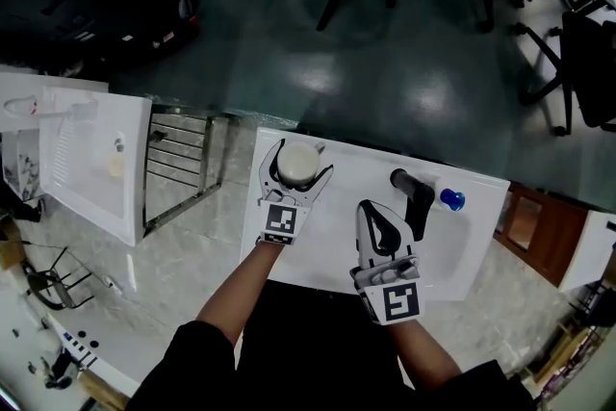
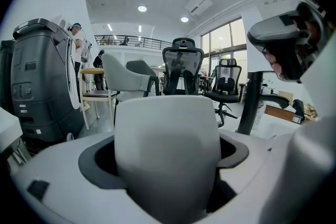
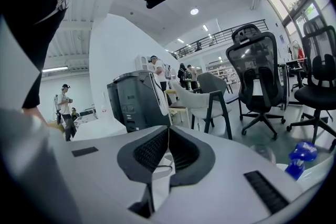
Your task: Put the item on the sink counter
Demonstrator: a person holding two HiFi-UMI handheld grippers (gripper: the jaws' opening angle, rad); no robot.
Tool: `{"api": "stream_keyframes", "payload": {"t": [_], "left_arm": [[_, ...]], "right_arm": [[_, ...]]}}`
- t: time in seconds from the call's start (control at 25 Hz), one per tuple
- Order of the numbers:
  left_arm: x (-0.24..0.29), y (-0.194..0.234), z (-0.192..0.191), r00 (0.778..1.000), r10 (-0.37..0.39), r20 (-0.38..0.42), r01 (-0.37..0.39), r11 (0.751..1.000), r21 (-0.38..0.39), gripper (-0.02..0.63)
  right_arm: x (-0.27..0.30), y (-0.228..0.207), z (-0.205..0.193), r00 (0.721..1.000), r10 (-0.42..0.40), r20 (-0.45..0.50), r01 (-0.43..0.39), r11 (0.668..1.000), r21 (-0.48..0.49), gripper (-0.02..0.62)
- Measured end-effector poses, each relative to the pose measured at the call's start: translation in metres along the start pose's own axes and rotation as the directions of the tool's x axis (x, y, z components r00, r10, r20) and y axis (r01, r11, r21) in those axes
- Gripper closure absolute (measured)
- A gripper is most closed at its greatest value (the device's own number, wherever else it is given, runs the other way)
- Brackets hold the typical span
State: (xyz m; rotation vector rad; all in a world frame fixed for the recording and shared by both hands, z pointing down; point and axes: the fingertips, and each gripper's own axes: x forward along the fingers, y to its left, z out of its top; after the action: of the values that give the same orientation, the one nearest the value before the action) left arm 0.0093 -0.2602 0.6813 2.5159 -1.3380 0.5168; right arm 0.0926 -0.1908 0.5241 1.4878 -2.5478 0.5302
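A white cup (image 1: pixel 299 165) sits between the jaws of my left gripper (image 1: pixel 299 159), which is shut on it over the back left corner of the white sink counter (image 1: pixel 452 250). In the left gripper view the cup (image 2: pixel 167 149) fills the middle, upright, clamped on both sides by the left gripper (image 2: pixel 167 170). I cannot tell whether it touches the counter. My right gripper (image 1: pixel 373 213) hangs over the middle of the counter, jaws shut with nothing between them; the right gripper (image 3: pixel 168 136) shows its tips touching. A black faucet (image 1: pixel 414 192) stands just right of it.
A blue-capped item (image 1: pixel 451 199) lies by the faucet, and the blue item (image 3: pixel 298 157) shows low at the right. A second white basin (image 1: pixel 96 170) and a metal rack (image 1: pixel 179 170) are to the left. A wooden cabinet (image 1: pixel 529 224) is at the right, office chairs (image 1: pixel 577 63) beyond.
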Motion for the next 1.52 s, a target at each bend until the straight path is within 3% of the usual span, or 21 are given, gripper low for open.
{"api": "stream_keyframes", "payload": {"t": [0.28,0.6,1.04,1.52], "left_arm": [[0.014,-0.011,-0.007,1.000,-0.025,-0.006,0.026,0.999,0.042,0.140],[0.011,-0.019,-0.018,0.996,-0.089,-0.029,0.092,0.985,0.146,0.140],[0.008,-0.015,-0.029,0.988,-0.141,-0.059,0.148,0.979,0.143,0.138],[0.017,-0.015,-0.030,0.985,-0.138,-0.103,0.153,0.974,0.167,0.138]], "right_arm": [[-0.002,-0.010,-0.003,1.000,-0.006,-0.004,0.006,1.000,0.010,0.563],[0.001,-0.011,-0.009,0.999,-0.017,-0.033,0.017,1.000,-0.015,0.563],[0.006,-0.005,-0.021,0.998,0.000,-0.057,0.000,1.000,0.005,0.563],[0.008,0.001,-0.016,1.000,-0.019,-0.020,0.019,0.999,-0.031,0.563]]}}
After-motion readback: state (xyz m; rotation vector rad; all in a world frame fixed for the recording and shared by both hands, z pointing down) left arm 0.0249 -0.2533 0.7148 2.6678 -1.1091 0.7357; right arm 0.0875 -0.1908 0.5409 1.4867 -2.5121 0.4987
